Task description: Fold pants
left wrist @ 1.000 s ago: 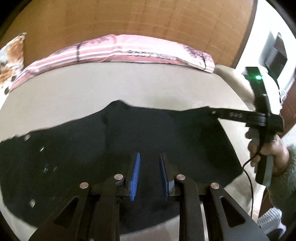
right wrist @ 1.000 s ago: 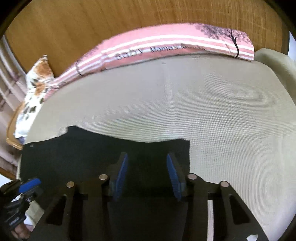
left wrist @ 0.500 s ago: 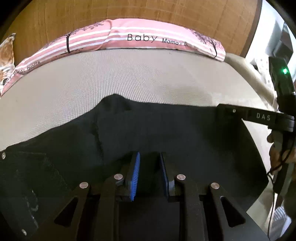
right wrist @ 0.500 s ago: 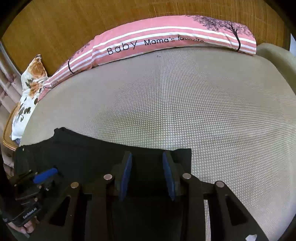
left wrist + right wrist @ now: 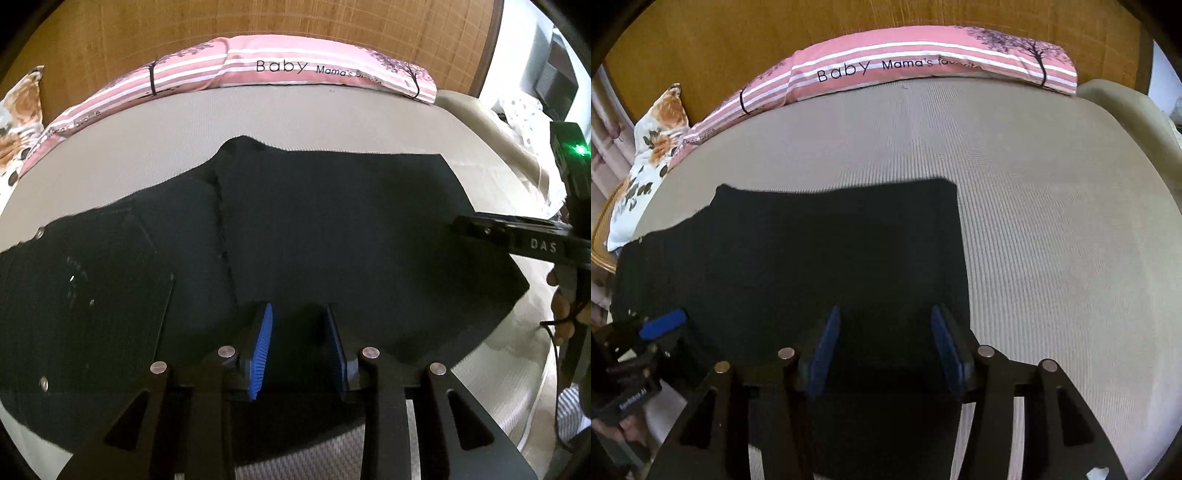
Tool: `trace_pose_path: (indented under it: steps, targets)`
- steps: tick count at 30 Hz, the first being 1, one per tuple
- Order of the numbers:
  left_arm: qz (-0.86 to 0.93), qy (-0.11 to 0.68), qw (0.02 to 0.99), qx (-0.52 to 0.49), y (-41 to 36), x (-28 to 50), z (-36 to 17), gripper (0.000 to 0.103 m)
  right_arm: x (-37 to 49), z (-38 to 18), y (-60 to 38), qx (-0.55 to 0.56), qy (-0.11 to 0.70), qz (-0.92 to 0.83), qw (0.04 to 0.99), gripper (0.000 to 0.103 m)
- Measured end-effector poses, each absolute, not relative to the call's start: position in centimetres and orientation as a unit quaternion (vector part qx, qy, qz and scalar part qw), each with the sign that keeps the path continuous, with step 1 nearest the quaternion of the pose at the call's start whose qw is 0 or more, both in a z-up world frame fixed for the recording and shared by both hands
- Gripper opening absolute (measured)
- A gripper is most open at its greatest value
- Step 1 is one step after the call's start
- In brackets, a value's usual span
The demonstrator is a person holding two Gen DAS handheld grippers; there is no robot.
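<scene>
Black pants [image 5: 314, 229] lie flat on a beige mattress [image 5: 295, 118], folded over, waistband with rivets at the left. They also show in the right wrist view [image 5: 812, 258], with their right edge straight. My left gripper [image 5: 299, 317] is open, its blue pads [image 5: 263, 343] low over the near part of the pants, nothing between them. My right gripper [image 5: 884, 325] is open wide over the pants' right end, holding nothing. It shows in the left wrist view [image 5: 517, 236] at the pants' right edge. The left gripper shows at the lower left of the right wrist view [image 5: 661, 325].
A pink striped pillow [image 5: 288, 70] lies along the far edge against a wooden headboard [image 5: 258, 22]. A floral pillow [image 5: 650, 147] sits at the far left. A beige cushion [image 5: 1123, 107] is at the far right. Bare mattress [image 5: 1052, 221] lies right of the pants.
The pants have been laid down flat and spread further over the mattress. My right gripper's jaws have opened wider. Both grippers have drawn back and sit lower over the near edge.
</scene>
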State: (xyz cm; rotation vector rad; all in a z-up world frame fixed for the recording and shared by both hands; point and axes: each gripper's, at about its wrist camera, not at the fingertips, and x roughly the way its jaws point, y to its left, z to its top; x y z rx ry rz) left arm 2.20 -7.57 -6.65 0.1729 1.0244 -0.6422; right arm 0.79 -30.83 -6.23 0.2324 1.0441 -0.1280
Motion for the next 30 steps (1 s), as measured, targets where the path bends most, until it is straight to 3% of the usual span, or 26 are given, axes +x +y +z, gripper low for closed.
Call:
trace_pose_path:
  steps: [10,19,30]
  targets:
    - [-0.255,0.492,0.832,-0.008,-1.8,1.3,-5.0,0.033,-1.5,-6.2,-28.3,0.078,0.508,-0.065,0.855,0.057]
    - [-0.154,0.467,0.863,-0.115,8.1,0.6,-3.1,0.043,-1.2,-6.2,-25.5,0.058,0.515,-0.049,0.854,0.059]
    - [-0.066,0.479,0.837,-0.255,17.7,-1.4,-5.9,0.052,-0.1,-6.3,-20.6,0.066,0.531,0.003,0.845,0.062]
